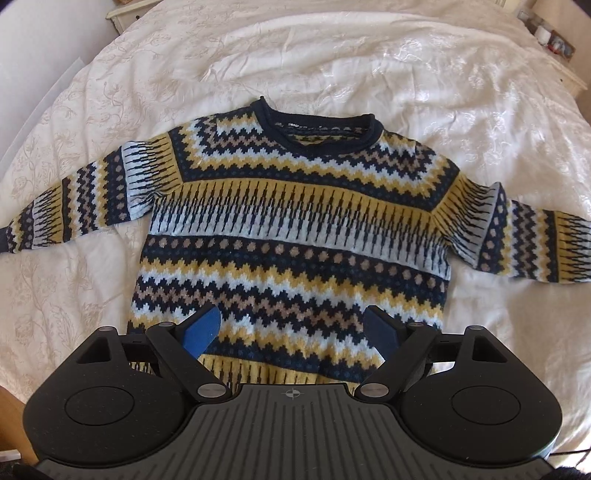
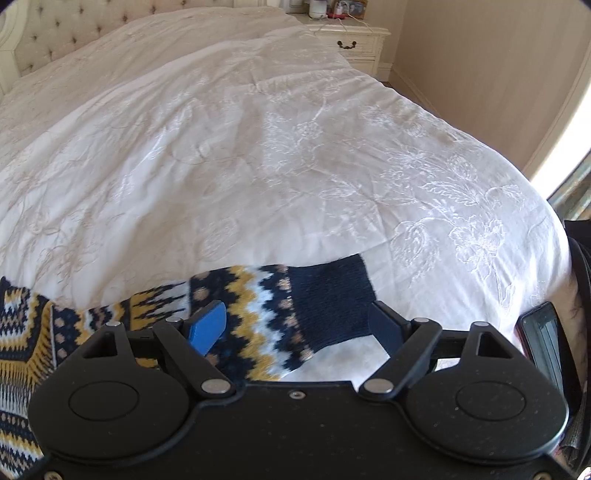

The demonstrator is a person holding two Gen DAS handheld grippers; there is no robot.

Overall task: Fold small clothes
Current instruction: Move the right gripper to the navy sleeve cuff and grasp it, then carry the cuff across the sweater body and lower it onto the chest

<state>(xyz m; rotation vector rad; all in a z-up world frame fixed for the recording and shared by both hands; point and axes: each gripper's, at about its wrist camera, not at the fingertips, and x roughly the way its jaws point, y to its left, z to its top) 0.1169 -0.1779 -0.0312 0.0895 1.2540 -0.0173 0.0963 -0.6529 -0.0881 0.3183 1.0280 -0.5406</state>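
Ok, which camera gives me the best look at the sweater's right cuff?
Right wrist view: the navy ribbed cuff lies flat on the white bedspread, framed by the open right gripper. The left wrist view shows the whole sweater, but that cuff is cut off at the frame edge.

A white embroidered bedspread (image 2: 295, 155) covered the bed, below a tufted cream headboard (image 2: 74, 29). A cream nightstand (image 2: 354, 44) stood by the beige wall (image 2: 480, 66). Daylight fell across the bedding.
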